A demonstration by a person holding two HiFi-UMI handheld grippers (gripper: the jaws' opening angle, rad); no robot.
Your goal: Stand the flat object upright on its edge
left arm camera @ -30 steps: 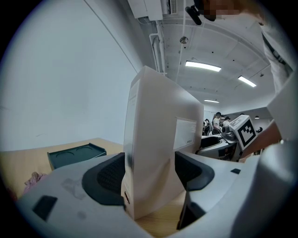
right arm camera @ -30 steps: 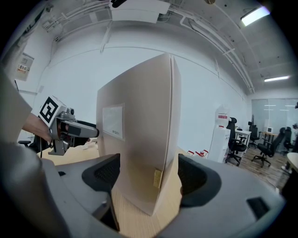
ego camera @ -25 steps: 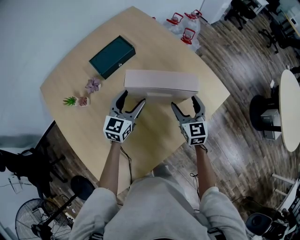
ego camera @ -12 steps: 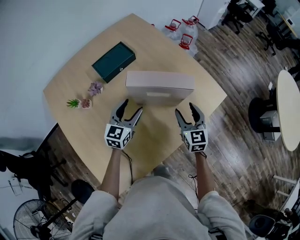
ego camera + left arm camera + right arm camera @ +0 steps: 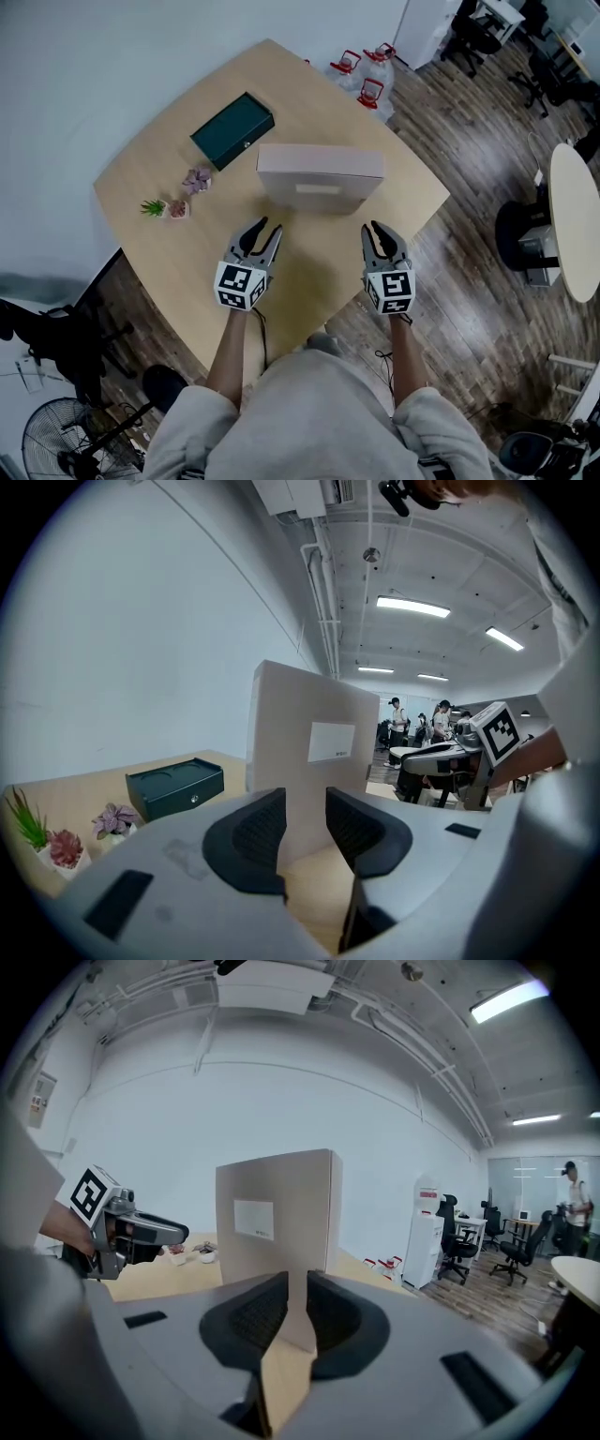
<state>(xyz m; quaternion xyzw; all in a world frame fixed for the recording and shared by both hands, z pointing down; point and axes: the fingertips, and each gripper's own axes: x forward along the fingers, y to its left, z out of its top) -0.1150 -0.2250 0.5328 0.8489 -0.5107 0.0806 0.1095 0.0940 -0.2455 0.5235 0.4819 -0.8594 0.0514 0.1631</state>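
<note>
Beige box (image 5: 320,183) upright on wooden table (image 5: 309,267)

My left gripper (image 5: 263,230), right gripper (image 5: 378,231): grey shells, black ribbed pads (image 5: 253,834), black-and-white marker cubes (image 5: 239,286). Pale grey short sleeves (image 5: 192,412).

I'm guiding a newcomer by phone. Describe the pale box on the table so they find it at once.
On the light wooden table, look near its middle. The pale beige box stands upright on its edge, its white label facing the person. Unlike the dark green case lying flat beside it, it is tall, thin and pale.
</note>
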